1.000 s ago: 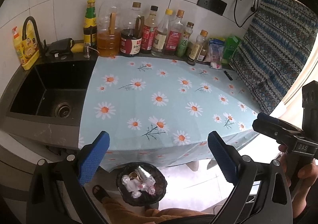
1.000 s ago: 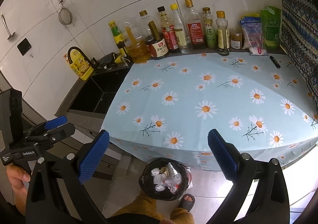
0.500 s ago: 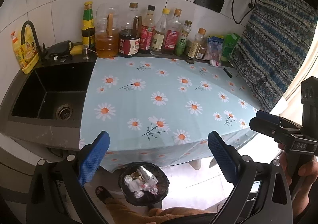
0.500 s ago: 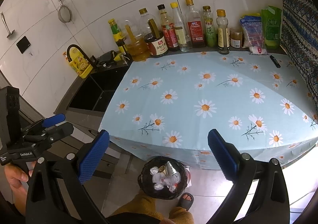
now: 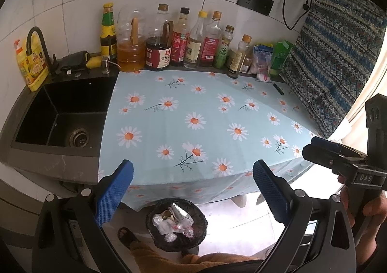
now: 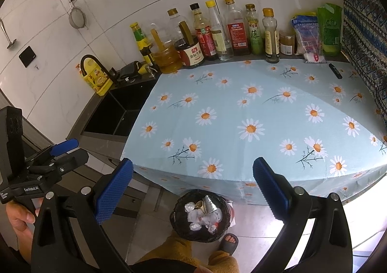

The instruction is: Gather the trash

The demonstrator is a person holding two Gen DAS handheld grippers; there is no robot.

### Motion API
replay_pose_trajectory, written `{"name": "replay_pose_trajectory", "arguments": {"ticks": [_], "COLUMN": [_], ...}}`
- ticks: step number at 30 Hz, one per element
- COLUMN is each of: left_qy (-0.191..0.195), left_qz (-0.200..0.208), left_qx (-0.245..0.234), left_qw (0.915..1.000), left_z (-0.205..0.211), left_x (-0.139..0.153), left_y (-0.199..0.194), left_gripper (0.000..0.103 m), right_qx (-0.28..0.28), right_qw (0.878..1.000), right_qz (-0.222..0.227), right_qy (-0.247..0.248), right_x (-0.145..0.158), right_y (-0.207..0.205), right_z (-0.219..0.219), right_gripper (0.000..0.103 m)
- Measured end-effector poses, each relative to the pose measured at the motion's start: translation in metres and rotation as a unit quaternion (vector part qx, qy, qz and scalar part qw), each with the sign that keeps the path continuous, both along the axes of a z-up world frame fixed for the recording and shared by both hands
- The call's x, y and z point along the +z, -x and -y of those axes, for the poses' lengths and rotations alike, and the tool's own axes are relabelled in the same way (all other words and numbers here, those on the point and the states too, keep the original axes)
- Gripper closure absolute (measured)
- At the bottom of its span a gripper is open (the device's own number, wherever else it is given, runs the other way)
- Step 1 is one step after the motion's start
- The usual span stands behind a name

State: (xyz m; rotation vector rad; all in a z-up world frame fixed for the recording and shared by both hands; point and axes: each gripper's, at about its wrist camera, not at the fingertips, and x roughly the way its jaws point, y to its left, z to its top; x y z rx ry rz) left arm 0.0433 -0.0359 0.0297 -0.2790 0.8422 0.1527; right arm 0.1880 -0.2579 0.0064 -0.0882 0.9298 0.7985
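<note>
A black trash bin (image 5: 176,227) stands on the floor below the counter's front edge, holding crumpled wrappers and foil; it also shows in the right wrist view (image 6: 202,218). My left gripper (image 5: 192,190) is open and empty, held above the bin in front of the daisy tablecloth (image 5: 200,123). My right gripper (image 6: 192,189) is open and empty, also above the bin. In the left wrist view the right gripper (image 5: 312,149) shows from the side at the right. In the right wrist view the left gripper (image 6: 70,149) shows at the left.
A row of sauce bottles (image 5: 183,40) and packets (image 5: 262,62) lines the back wall. A black pen-like item (image 5: 278,89) lies near the patterned cloth (image 5: 333,60). A black sink (image 5: 60,118) is at the left. A sandalled foot (image 6: 229,241) is beside the bin.
Both grippers have drifted slightly back and up, so the bin and counter sit a little lower in view. Both stay open and empty.
</note>
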Motion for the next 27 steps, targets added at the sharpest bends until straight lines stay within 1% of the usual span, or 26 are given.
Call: {"name": "replay_pose_trajectory", "arguments": {"ticks": [27], "left_qy": [-0.004], "left_qz": [-0.004], "left_qx": [-0.021], "left_qw": [0.9998], "left_z": [0.011], "left_x": [-0.002], "left_y": [-0.004], "left_gripper": [0.007], "right_qx": [0.004], "right_qw": [1.000], "right_qz": [-0.005], "right_qy": [0.002], "right_x": [-0.005], "right_y": [-0.003], "right_z": [-0.001], "right_gripper": [0.005]}}
